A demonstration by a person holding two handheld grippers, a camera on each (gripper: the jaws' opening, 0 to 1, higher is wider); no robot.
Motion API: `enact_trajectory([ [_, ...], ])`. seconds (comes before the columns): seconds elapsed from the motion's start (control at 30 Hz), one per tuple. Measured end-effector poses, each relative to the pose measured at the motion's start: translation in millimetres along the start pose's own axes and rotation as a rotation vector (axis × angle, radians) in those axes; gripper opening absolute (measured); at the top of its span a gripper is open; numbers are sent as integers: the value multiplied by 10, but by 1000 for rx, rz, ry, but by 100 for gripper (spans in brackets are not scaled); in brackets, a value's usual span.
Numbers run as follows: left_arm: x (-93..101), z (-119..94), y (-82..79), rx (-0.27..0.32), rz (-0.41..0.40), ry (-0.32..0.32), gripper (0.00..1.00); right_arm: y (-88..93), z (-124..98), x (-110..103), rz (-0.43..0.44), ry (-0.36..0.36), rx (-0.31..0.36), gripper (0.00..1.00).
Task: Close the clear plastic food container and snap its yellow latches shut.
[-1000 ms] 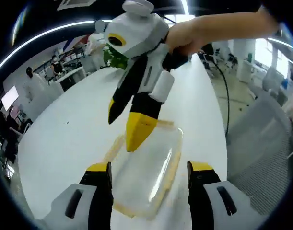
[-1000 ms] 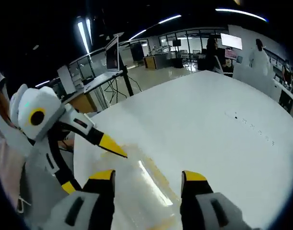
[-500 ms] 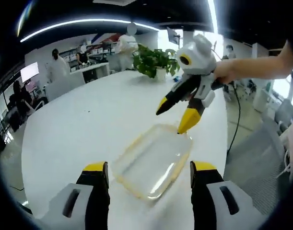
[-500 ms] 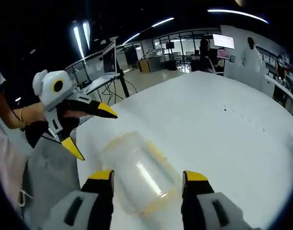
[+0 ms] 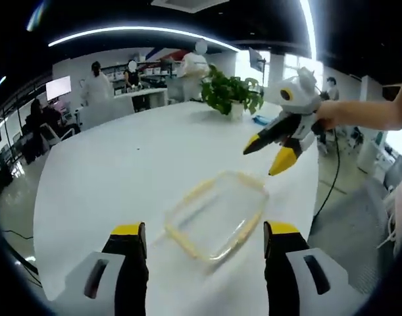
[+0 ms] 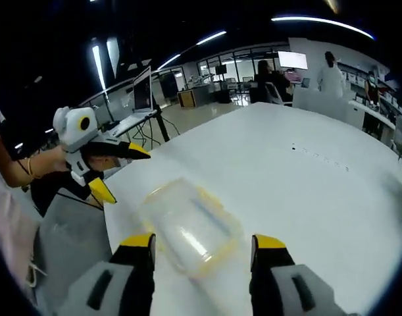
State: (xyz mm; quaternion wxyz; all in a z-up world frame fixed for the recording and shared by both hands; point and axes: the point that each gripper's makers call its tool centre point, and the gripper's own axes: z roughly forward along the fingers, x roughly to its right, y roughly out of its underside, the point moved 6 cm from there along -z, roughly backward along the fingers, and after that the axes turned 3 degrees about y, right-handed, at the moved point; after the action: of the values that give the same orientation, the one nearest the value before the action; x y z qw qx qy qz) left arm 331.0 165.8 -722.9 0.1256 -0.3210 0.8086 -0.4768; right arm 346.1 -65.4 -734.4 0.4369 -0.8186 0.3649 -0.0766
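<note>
The clear plastic food container (image 5: 216, 215) with yellow edges lies flat on the white table (image 5: 122, 171), its lid on. My left gripper (image 5: 201, 242) is open, jaws apart just short of the container's near end. In the left gripper view the right gripper (image 5: 265, 158) hangs open above the table beyond the container's far right corner, held by a hand. In the right gripper view the container (image 6: 191, 225) lies just ahead of my open right gripper (image 6: 204, 247), and the left gripper (image 6: 115, 172) hovers open at the left past the table edge.
A potted green plant (image 5: 230, 95) stands at the table's far end. People in white coats stand at desks (image 5: 122, 99) in the background. A monitor on a stand (image 6: 143, 89) is beyond the table. The table edge (image 6: 115, 230) runs close to the container.
Both grippers have drawn back from the container. The right gripper lifted off its far end and moved away to the right; the container now sits free on the table.
</note>
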Motion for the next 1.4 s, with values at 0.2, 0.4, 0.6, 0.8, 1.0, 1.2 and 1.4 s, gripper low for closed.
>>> enact_trajectory([
  [0.2,-61,3,162,-36,-33,-15,71,194,-9,-36,-5,27,-38,58],
  [0.4,-63,90,306,-94,-43,3,69,299,53,-106,-19,21,-70,57],
  [0.6,-22,253,378,-166,-4,45,66,351,143,-136,-92,28,-117,56],
  [0.8,-77,374,362,-186,14,20,65,310,255,-87,-171,55,-152,56],
  [1.0,-75,446,327,-205,41,59,61,278,327,-101,-183,42,-136,55],
  [1.2,-110,498,296,-221,59,74,54,257,396,-85,-224,45,-151,53],
  [1.4,-156,550,259,-221,60,80,56,225,413,-35,-224,41,-152,54],
])
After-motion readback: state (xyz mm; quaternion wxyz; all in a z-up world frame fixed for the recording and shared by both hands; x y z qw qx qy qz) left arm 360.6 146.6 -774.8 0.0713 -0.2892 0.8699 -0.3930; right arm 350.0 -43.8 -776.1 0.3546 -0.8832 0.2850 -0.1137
